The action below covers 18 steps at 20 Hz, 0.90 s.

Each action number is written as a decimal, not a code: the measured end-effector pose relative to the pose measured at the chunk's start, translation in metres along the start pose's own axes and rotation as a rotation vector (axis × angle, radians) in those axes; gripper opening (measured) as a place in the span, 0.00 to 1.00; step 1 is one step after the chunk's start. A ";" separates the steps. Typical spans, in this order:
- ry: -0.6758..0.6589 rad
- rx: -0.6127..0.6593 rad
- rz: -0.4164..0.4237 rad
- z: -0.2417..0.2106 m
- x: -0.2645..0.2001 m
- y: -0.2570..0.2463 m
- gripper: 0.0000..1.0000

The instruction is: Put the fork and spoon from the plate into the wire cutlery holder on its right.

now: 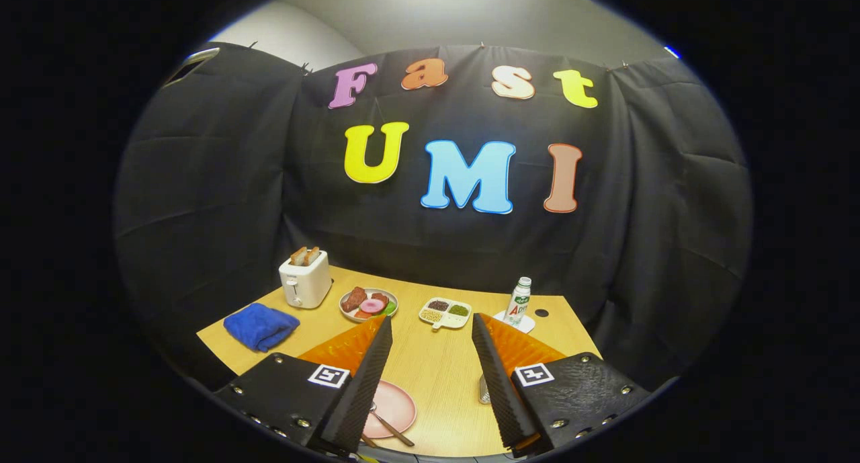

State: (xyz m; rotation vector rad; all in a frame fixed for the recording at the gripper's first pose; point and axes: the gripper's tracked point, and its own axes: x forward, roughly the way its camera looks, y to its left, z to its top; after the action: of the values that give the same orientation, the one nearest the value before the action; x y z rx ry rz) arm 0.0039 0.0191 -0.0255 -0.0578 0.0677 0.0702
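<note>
A blue cloth (261, 326) lay on the left side of the wooden table (437, 369). Next to it stood a white toaster (306, 279) with bread sticking out of the top. After that came a plate of food (368, 303), then a small tray with little seeds (445, 312), and then a bottle (518, 301) near the far right side.

Close to the camera, the gripper (431, 335) hung above the table with its two fingers wide apart. It held nothing.

A pink plate (396, 406) sat low down, partly hidden by the left finger. A thin metal handle (393, 429) lay across it. It was probably the fork or the spoon, but the ends were hidden, so I could not tell which. Just by the right finger, a bit of shiny wire (484, 390) peeked out. That was likely the cutlery holder.

The fork and spoon would probably be light, hard and a bit slippery. They lay flat, so they could be tricky to pinch. The best place to grab looked like the middle of the handle, with one finger on each side.
</note>
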 end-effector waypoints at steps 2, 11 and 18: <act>0.016 -0.011 0.016 -0.007 0.001 0.004 0.75; 0.128 -0.054 0.157 -0.055 0.020 0.040 0.75; 0.340 -0.091 0.289 -0.150 0.057 0.061 0.75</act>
State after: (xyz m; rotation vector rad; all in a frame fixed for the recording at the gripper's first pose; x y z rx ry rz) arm 0.0465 0.0752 -0.1820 -0.1501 0.4130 0.3521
